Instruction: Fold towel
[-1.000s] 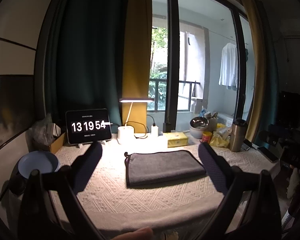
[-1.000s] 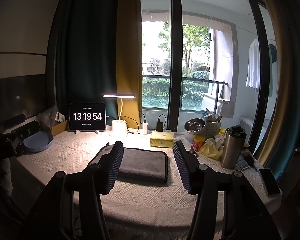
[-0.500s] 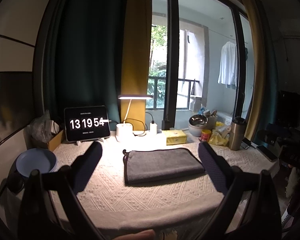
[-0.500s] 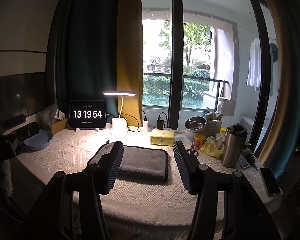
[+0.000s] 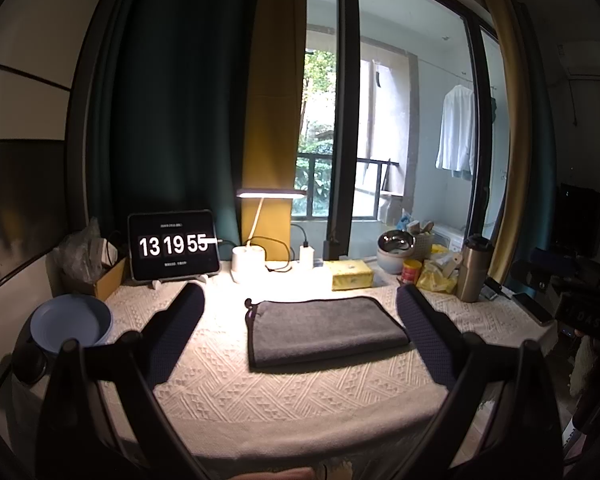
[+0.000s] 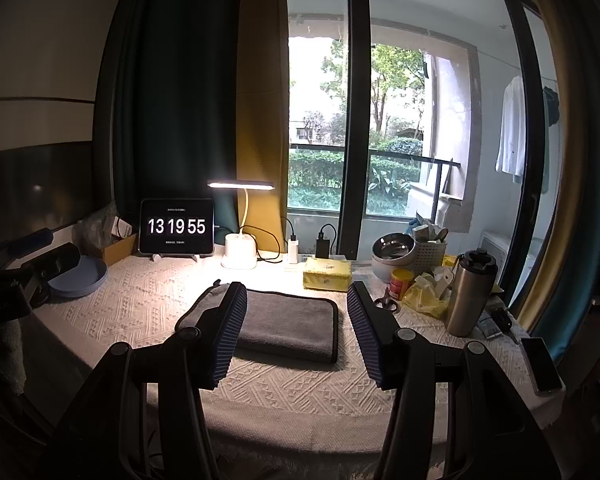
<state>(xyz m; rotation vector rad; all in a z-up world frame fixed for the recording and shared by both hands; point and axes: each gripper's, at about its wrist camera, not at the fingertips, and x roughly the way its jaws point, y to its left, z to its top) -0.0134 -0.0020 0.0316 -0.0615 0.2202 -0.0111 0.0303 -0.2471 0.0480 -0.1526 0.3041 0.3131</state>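
A dark grey towel [image 5: 324,330] lies folded flat in a rectangle on the white patterned tablecloth [image 5: 292,400], in the middle of the table. It also shows in the right wrist view [image 6: 288,328]. My left gripper [image 5: 300,300] is open and empty, held back from the table's front edge, its fingers framing the towel. My right gripper [image 6: 296,292] is open and empty, also back from the table, with its left finger [image 6: 228,332] covering the towel's left part.
At the back stand a tablet clock [image 5: 173,246], a lit desk lamp [image 5: 249,264] and a yellow tissue pack [image 5: 350,275]. A blue bowl [image 5: 71,323] sits at the left. A steel bowl [image 6: 392,254], a flask [image 6: 470,294], scissors [image 6: 386,303] and a phone [image 6: 540,366] crowd the right.
Both grippers have drawn slightly back and up from the table; the towel has not moved. The clock has ticked from 54 to 55.
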